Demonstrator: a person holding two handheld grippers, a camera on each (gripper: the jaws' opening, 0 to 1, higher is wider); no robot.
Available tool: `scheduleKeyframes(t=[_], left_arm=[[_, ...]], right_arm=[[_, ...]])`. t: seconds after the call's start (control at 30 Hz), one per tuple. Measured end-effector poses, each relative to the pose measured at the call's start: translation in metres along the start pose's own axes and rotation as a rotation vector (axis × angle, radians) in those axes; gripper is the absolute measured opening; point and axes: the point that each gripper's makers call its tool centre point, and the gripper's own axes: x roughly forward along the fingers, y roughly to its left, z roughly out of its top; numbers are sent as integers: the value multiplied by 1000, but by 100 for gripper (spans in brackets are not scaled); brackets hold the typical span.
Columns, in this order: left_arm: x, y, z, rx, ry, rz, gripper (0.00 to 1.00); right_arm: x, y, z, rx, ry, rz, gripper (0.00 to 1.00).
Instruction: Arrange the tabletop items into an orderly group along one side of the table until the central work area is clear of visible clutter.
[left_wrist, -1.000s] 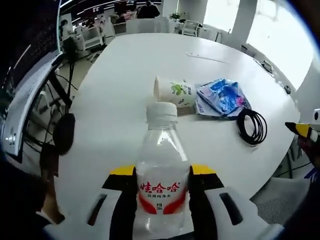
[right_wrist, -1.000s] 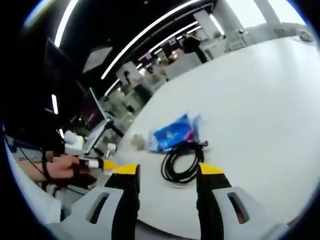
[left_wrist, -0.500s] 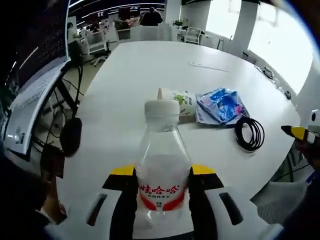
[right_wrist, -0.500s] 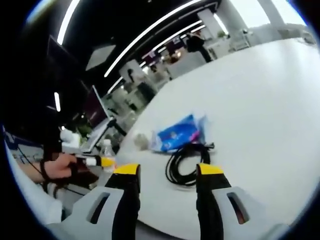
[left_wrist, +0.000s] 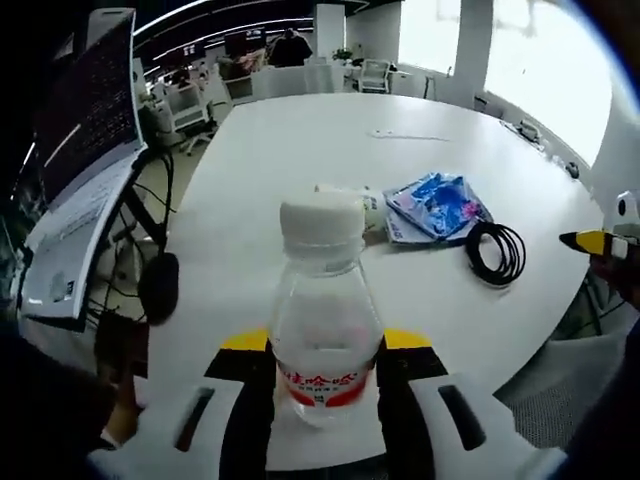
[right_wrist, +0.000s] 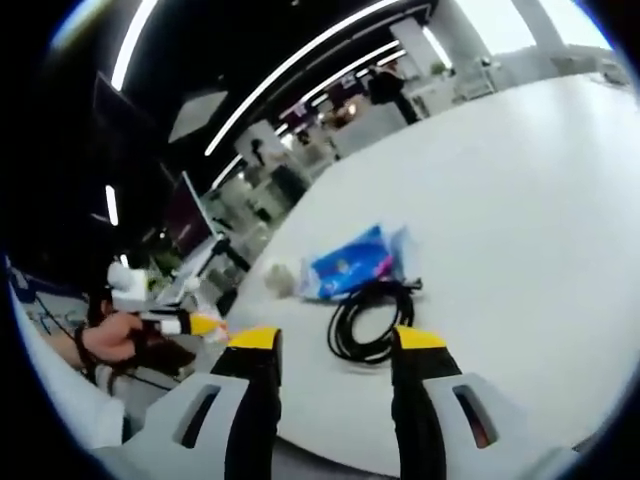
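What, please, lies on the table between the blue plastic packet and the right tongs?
In the right gripper view, the coiled black cable lies on the white table between the blue plastic packet and the open right tongs.

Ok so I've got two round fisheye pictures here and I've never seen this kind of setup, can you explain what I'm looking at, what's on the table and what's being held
There is no robot here. A person holds a two-jaw tool in each hand, and a small camera rides on each tool, looking forward along its jaws.

The left gripper view comes from the left hand-held gripper. Its yellow-tipped jaws are clamped on a clear water bottle with a white cap and red label, held upright over the near edge of a white table.

The right gripper view comes from the right hand-held gripper, whose jaws stand apart with nothing between them.

On the table lie a paper cup on its side, a blue plastic packet beside it, and a coiled black cable. An office with desks and chairs is behind.
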Motion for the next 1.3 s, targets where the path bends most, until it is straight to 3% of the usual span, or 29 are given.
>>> scheduleKeyframes(t=[0.5, 0.73, 1.3], left_arm=[[-15, -6, -16, 62, 0, 3, 38], [-20, -3, -27, 36, -5, 11, 38], [-21, -5, -30, 10, -27, 39, 38]], right_arm=[[-9, 1, -6, 10, -21, -5, 42], [-10, -3, -11, 13, 0, -14, 42], [21, 14, 17, -74, 62, 46, 42]])
